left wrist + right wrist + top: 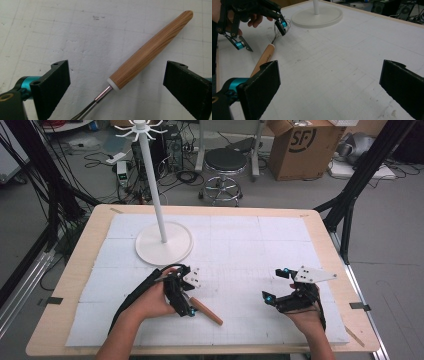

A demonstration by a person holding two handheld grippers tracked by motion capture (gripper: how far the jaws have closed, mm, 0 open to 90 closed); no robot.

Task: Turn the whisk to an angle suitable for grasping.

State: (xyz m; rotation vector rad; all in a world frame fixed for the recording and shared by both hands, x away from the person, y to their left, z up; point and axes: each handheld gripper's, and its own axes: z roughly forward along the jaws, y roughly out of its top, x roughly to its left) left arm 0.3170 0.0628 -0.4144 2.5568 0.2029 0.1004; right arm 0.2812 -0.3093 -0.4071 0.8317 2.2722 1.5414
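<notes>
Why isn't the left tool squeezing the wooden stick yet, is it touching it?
Apart. In the left gripper view, the left tool is open and white mat shows on both sides of the wooden handle.

The letters "SF" stand in a dark ring on the cardboard box (305,145).

Two hand-held black grippers

The left black two-jaw gripper (186,301) and the right black two-jaw gripper (275,285) have ribbed pads, teal joints, grey three-cornered plates and black cables.
</notes>
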